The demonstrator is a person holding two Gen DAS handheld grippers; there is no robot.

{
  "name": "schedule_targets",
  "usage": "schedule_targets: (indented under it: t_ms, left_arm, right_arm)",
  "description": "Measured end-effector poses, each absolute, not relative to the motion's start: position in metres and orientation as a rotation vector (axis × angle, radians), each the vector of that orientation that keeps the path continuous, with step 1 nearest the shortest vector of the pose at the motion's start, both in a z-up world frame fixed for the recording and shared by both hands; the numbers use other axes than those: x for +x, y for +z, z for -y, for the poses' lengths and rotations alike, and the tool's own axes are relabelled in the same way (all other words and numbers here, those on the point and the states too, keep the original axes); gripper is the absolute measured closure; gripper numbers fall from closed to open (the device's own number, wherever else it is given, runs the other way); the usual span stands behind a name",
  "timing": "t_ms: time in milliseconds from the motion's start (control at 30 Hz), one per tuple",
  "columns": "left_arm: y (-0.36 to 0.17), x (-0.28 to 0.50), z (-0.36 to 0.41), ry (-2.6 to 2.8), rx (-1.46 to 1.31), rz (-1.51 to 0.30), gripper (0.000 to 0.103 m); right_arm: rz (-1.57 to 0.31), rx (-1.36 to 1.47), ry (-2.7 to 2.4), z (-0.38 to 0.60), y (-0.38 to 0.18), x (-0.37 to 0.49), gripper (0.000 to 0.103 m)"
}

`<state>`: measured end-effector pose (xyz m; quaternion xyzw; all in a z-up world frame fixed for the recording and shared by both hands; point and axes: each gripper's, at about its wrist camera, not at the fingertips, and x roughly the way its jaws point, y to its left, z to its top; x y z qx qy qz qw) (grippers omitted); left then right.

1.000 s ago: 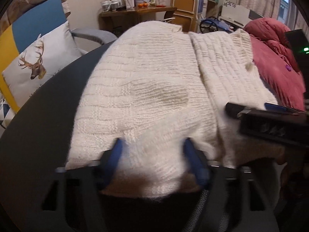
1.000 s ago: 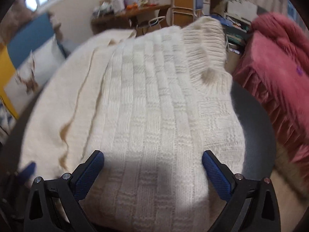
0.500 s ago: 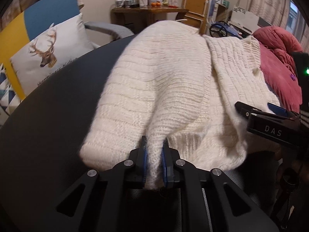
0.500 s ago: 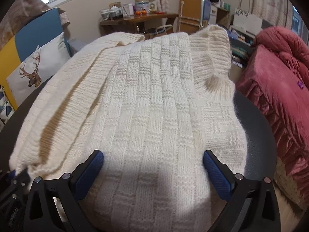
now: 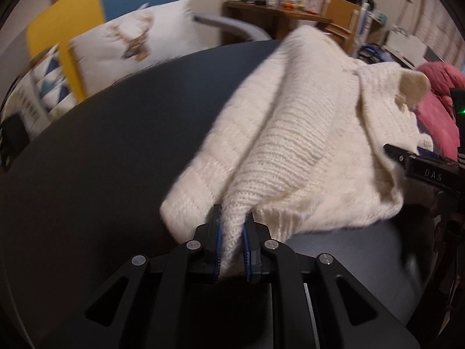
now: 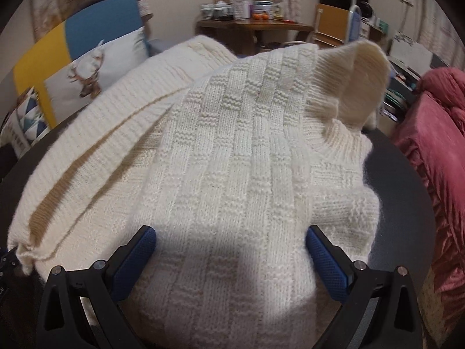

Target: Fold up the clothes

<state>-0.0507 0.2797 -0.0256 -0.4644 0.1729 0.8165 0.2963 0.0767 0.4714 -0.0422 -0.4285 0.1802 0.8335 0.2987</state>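
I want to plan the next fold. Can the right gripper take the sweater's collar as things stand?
Probably yes: the right gripper is open over the cream knit sweater, and the raised collar lies ahead uncovered.

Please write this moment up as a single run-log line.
left gripper: shut on sweater edge, lifting it | right gripper: open over sweater | surface: dark table | fold: not finished

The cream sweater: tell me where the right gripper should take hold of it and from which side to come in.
Grip the near hem of the cream sweater, coming from the near edge of the dark table. The right gripper hangs open over that thick folded edge, which bunches enough to pinch. The left gripper is already shut on the hem's other corner, so a matching hold would probably keep the fold even.
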Motion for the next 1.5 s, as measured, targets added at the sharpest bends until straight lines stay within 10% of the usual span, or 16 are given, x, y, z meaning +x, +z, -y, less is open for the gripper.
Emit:
schedule_targets:
  t_ms: [467,733,1133,1433,1500]
  left_arm:
    - [-0.008,-0.021,-0.147,2.18,-1.389,-0.173,0.092]
    - [0.03,-0.014,-0.101,2.252,-1.322,-0.024,0.092]
    - [0.025,0.006,-0.099,2.2,-1.313,0.074,0.092]
    - [0.022,0.009,-0.112,2.168,-1.316,0.078,0.092]
    - [0.024,0.011,-0.112,2.172,-1.306,0.079,0.092]
  right_arm:
    - [-0.413,-1.298,2.331,-0.392,-0.038,0.046,0.0]
    - [-0.763,-1.142,2.399,-0.385,0.002,0.064,0.0]
    - [-0.462,-1.284,2.124,-0.395,-0.071,0.007,0.001]
    - [-0.668,-1.098,2.328,-0.434,-0.059,0.069,0.078]
    - [-0.751,-1.06,2.343,-0.442,-0.051,0.08,0.082]
